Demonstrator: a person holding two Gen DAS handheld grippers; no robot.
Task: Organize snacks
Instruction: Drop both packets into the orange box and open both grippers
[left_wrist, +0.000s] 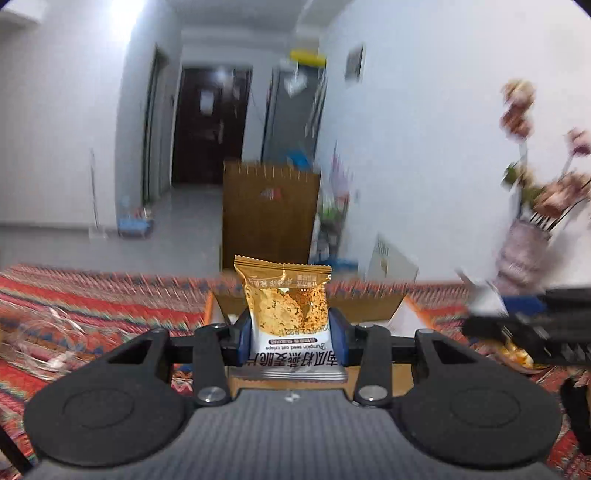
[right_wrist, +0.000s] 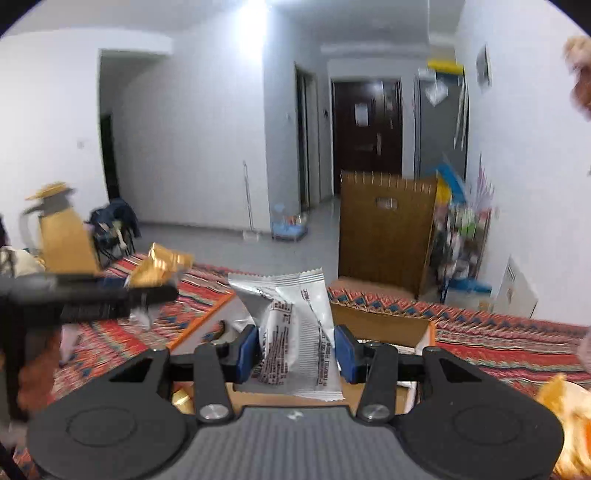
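A: Above the table (right_wrist: 509, 343), patterned red cloth: item one, an open cardboard box (right_wrist: 384, 325), plain brown walls, orange outer edge, lying just under both tools. Its contents are mostly hidden.

B: Item two?

A: Left hand-held gripper (left_wrist: 291, 339), blue pads clenched on a pumpkin seed oat crisps packet (left_wrist: 288, 310), gold and white, held upright in the air over the box, print upside down. Item three: right hand-held gripper (right_wrist: 297, 352), pads clamped on a silver snack packet (right_wrist: 295, 332), back side with small print facing the camera, also in the air above the box.

B: Handling note for the step?

A: Judged as carrying both packets to the box. Best to lower each one over bare floor of the box before letting go, one tool at a time, since the two tools are close together. The wrappers are slippery film; a grip across the middle, as now, should hold, but a quick swing could twist them.

B: Differences between views?

A: The right wrist view alone shows the far box wall whole, a gold and grey jug (right_wrist: 55, 229) at the far left of the table, and the other tool side-on with its gold packet. The left wrist view alone shows the vase of dried flowers (left_wrist: 524, 251) at the right and the packet's printed front.
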